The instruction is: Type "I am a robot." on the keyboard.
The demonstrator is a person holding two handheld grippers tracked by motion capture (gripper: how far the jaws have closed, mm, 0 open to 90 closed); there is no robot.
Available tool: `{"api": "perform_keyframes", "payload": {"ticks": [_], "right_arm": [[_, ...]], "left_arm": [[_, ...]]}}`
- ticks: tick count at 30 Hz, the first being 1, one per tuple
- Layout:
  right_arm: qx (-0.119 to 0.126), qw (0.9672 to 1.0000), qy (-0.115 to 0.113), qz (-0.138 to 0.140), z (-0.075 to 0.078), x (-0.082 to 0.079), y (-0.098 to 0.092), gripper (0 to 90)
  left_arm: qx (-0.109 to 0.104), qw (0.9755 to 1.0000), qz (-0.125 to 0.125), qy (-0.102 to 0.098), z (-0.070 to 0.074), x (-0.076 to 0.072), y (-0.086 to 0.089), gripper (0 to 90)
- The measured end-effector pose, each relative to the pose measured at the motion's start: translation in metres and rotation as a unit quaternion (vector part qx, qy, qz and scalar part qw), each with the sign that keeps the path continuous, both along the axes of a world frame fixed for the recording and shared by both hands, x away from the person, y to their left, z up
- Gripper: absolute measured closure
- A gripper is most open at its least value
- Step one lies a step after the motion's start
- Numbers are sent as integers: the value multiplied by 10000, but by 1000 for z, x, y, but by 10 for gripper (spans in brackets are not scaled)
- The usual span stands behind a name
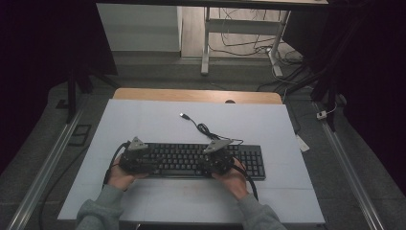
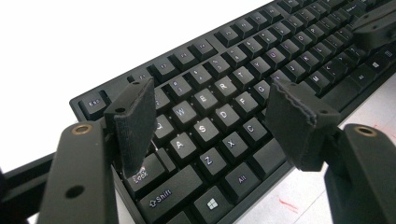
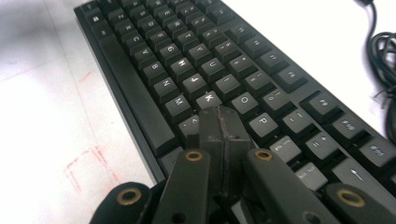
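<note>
**Q:** What is closest to you?

**A:** My two hands, coming in from the near table edge. My left gripper (image 1: pixel 135 154) hangs over the left end of one black keyboard (image 1: pixel 191 159), and my right gripper (image 1: pixel 216 155) over its right-centre keys. In the left gripper view my left gripper (image 2: pixel 212 123) has its jaws spread wide with nothing between them; the left pad's tip sits at the Caps Lock key (image 2: pixel 144 175). In the right gripper view my right gripper (image 3: pixel 222 128) has its jaws pressed flat together, empty, with the tip just below the K key (image 3: pixel 208 99).

**Q:** How does the keyboard lie?

**A:** Flat on a white table mat (image 1: pixel 143 120), long axis running left to right, space bar side toward me. It sits in the near half of the mat.

**Q:** What else is around it?

**A:** Beyond the keyboard, one black cable (image 1: pixel 203 128) lies loosely bundled, ending in one USB plug (image 1: pixel 183 115) farther out on the mat. Faint red marks (image 3: pixel 86 165) show on the mat on the keyboard's near side. Past the mat's far edge is a strip of wooden tabletop (image 1: pixel 191 95).
</note>
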State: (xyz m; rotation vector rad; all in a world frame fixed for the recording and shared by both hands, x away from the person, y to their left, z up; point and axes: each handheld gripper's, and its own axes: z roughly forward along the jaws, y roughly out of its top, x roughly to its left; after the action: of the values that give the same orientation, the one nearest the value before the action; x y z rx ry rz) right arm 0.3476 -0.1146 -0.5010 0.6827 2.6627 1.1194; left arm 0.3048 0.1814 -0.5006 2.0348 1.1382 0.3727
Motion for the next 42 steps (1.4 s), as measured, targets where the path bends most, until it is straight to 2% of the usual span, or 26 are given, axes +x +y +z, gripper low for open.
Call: {"api": "perform_keyframes", "payload": {"ticks": [10, 16, 19, 25, 32, 37, 42], "right_arm": [[-191, 9998, 20, 2, -7, 1, 5, 894], [-214, 9998, 29, -39, -11, 1, 5, 896], [-157, 9999, -1, -35, -9, 1, 5, 895], [242, 9994, -207, -152, 2, 1, -7, 893], [431, 9975, -367, -424, 6, 1, -25, 631], [537, 9966, -390, -495, 7, 0, -36, 564], [506, 9967, -408, -495, 7, 1, -45, 531]], "left_arm": [[36, 10000, -25, 13, -1, 0, 0, 338], [39, 10000, -11, 9, -2, 0, 0, 337], [36, 10000, -28, 7, -1, 0, 0, 338], [21, 10000, -12, -2, -1, 0, 0, 337], [34, 10000, -22, 2, -1, 0, 0, 336], [-4, 10000, -13, 16, -1, 0, 0, 334], [5, 10000, -2, 33, -4, -2, 2, 333]]}}
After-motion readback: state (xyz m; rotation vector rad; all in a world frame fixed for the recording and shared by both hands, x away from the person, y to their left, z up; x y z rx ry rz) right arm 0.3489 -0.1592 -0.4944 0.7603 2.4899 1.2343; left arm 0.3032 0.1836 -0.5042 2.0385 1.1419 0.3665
